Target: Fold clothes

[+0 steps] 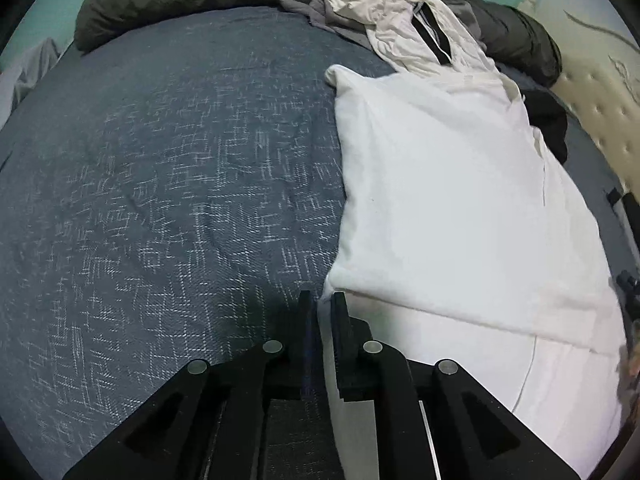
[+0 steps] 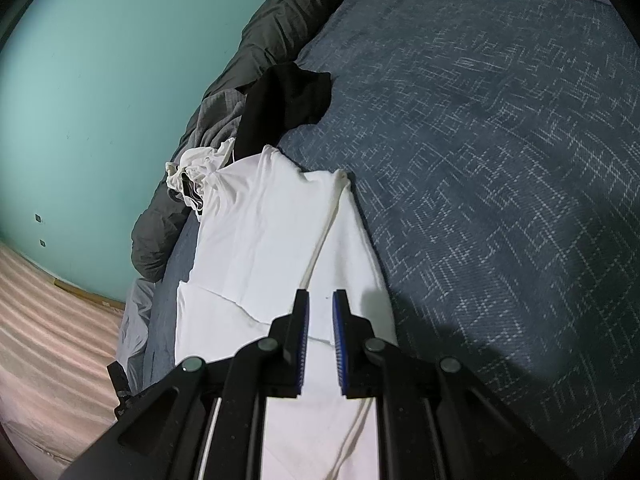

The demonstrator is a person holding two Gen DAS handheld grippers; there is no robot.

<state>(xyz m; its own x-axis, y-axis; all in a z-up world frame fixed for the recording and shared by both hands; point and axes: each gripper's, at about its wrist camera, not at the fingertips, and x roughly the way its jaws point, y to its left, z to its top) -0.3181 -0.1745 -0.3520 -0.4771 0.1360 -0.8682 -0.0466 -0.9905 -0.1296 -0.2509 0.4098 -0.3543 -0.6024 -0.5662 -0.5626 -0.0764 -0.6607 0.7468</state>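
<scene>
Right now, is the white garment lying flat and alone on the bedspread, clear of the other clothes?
No: the white garment has its far end running under the cream piece of the clothes pile.

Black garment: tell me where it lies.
In the right wrist view the black garment lies upper centre on the blue bedspread, beyond the white garment.

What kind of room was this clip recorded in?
Most likely a bedroom: a bed with a patterned blue-grey cover, a tufted cream headboard at its end, and loose clothes, including a white garment, lying on it.
</scene>
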